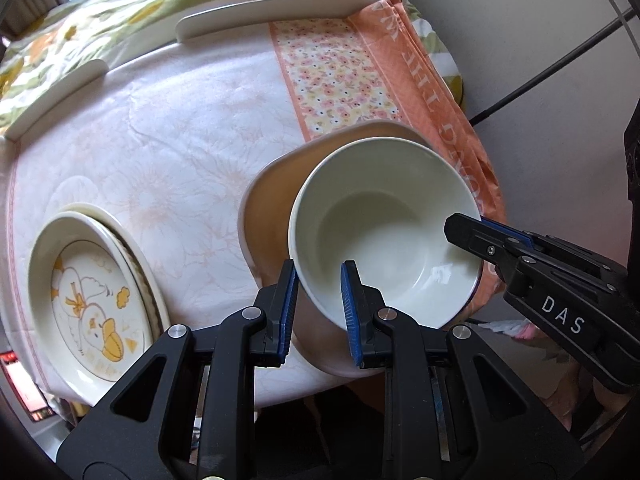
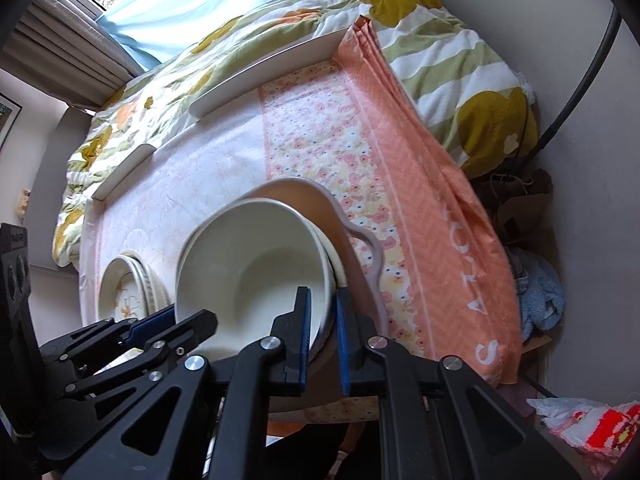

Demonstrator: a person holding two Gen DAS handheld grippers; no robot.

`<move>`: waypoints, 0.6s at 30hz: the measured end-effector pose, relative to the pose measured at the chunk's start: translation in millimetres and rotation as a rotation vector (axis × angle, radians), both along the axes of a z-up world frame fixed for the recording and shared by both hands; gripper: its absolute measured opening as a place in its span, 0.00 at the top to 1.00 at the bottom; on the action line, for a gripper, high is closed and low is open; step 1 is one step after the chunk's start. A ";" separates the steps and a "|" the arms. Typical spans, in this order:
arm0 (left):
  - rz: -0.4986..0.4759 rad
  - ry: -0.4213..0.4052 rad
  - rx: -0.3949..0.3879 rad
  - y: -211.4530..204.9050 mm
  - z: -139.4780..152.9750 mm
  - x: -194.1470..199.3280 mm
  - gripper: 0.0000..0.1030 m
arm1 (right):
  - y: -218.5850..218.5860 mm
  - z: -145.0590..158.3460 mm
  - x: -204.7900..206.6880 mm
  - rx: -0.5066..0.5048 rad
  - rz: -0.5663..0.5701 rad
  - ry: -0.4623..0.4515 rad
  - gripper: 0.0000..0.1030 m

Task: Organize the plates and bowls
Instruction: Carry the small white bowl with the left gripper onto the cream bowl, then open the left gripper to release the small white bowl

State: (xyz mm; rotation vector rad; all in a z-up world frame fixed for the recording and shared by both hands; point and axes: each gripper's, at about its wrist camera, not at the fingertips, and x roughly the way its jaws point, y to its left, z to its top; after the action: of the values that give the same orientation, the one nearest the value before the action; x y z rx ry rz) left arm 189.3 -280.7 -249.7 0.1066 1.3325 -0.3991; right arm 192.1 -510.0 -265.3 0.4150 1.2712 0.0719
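Both grippers clamp the white bowl (image 1: 384, 224): the left gripper (image 1: 320, 300) has its jaws closed on the near rim, the right gripper (image 2: 322, 336) pinches the opposite rim, above the peach plate (image 1: 268, 216); duck plates (image 1: 92, 300) sit left.

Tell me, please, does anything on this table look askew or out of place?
Yes. The white bowl sits tilted, not level, over the beige dish near the table's edge. The left gripper and right gripper each pinch its rim. No spill or crack shows.
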 end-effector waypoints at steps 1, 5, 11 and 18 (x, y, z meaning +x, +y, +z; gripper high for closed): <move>-0.004 -0.005 0.007 -1.0 -0.2 -0.4 0.81 | -0.9 -0.9 0.3 0.003 -0.002 0.003 0.89; -0.014 -0.006 0.014 -1.2 0.0 -1.3 0.81 | -1.4 -0.5 0.0 0.002 -0.005 0.001 0.89; -0.043 -0.065 0.039 -4.2 10.8 -5.9 0.81 | -1.4 -0.3 -2.1 0.006 -0.018 -0.001 0.89; -0.061 -0.097 0.022 -2.5 25.2 -9.4 0.81 | 0.2 0.0 -5.7 -0.001 -0.026 0.007 0.89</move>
State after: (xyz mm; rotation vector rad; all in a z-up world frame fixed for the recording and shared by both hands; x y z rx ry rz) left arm 179.9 -283.2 -224.5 0.1833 1.2407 -0.4261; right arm 186.4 -509.8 -265.3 0.4307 1.2722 0.0480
